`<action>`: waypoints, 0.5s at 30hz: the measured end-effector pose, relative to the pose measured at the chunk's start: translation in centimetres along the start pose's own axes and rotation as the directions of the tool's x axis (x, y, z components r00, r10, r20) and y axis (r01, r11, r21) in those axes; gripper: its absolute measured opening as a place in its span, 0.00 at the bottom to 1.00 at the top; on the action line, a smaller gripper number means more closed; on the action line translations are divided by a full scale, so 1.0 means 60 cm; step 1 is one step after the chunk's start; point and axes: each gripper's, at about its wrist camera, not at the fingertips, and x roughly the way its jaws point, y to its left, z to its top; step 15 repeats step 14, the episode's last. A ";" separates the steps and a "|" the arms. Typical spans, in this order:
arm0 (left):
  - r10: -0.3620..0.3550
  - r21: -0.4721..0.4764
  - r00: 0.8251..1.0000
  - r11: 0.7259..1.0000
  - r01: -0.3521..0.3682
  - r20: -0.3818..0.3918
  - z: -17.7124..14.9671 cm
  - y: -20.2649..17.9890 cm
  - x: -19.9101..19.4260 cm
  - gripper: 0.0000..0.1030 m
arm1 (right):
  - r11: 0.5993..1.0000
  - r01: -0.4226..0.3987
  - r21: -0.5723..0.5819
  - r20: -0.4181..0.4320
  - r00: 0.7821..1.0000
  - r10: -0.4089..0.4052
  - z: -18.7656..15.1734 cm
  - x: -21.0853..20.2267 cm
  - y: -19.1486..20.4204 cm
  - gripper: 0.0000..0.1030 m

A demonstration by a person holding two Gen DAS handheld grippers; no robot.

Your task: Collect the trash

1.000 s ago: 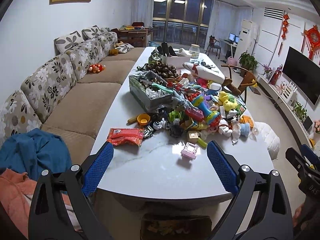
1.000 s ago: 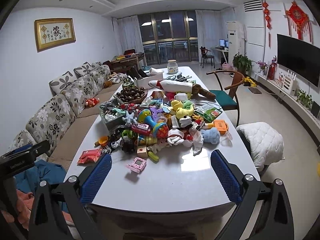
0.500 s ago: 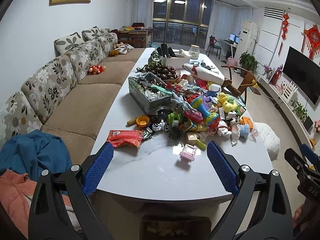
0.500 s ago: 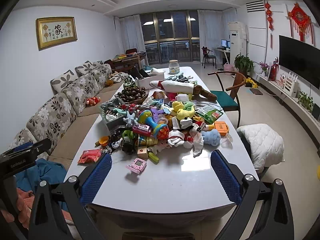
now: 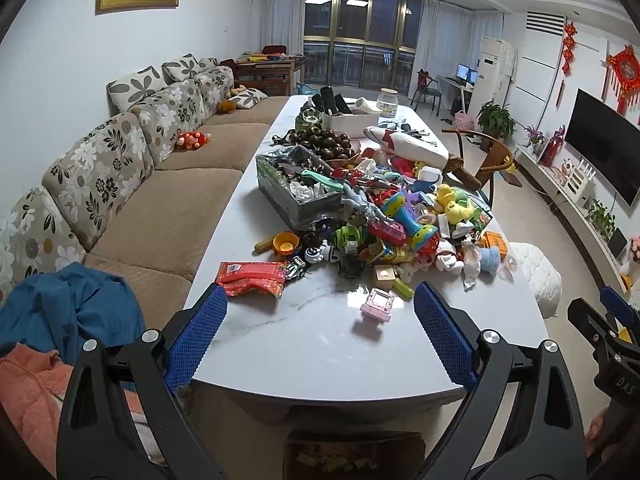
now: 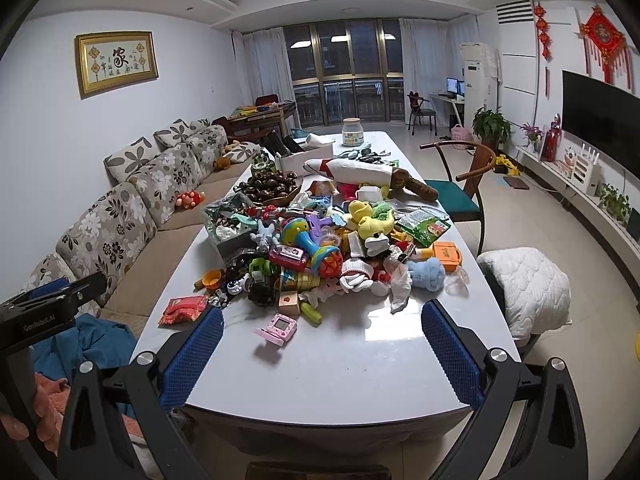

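Both wide open, empty: left gripper (image 5: 320,324), right gripper (image 6: 320,332). Red wrapper (image 5: 251,279) on table (image 5: 320,344), just beyond left fingertip (image 5: 196,330).

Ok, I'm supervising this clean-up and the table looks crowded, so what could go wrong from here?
1. The red wrapper lies against the toy pile; reaching for it with the left tongs could drag small toys along.
2. Trash and toys are mixed, so the pink toy, nearest the right tongs, might be taken by mistake.
3. The wrapper sits near the table edge on the sofa side and could be pushed off.
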 end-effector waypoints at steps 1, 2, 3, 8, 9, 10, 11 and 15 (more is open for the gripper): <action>-0.003 -0.001 1.000 1.000 0.003 0.000 0.000 0.000 0.000 0.89 | 1.000 0.001 0.001 0.000 1.000 -0.001 0.001 0.000 0.000 0.95; -0.005 -0.002 1.000 1.000 0.005 0.003 0.000 0.001 -0.002 0.89 | 1.000 0.001 0.001 0.001 1.000 -0.001 0.001 -0.001 -0.001 0.95; -0.005 0.000 1.000 1.000 0.005 0.004 -0.001 -0.001 -0.002 0.89 | 1.000 0.001 0.000 -0.001 1.000 -0.001 0.001 -0.001 -0.001 0.95; -0.002 -0.003 1.000 1.000 0.002 0.002 -0.002 -0.001 -0.001 0.89 | 1.000 0.002 0.000 -0.001 1.000 -0.002 0.000 -0.004 -0.001 0.95; -0.002 -0.007 1.000 1.000 0.002 0.002 -0.002 0.000 -0.003 0.89 | 1.000 0.002 0.000 -0.001 1.000 -0.002 0.000 -0.003 -0.001 0.95; 0.000 -0.007 1.000 1.000 0.000 0.001 -0.002 0.000 -0.003 0.89 | 1.000 0.001 -0.001 -0.002 1.000 -0.001 0.000 -0.003 -0.001 0.95; 0.001 -0.007 1.000 1.000 -0.001 0.001 -0.002 0.001 -0.002 0.89 | 1.000 0.004 -0.001 -0.002 1.000 -0.004 0.000 -0.003 -0.001 0.95; 0.000 -0.009 1.000 1.000 0.000 0.001 -0.002 0.002 -0.002 0.89 | 1.000 0.006 0.000 -0.003 1.000 -0.006 -0.001 -0.005 -0.003 0.95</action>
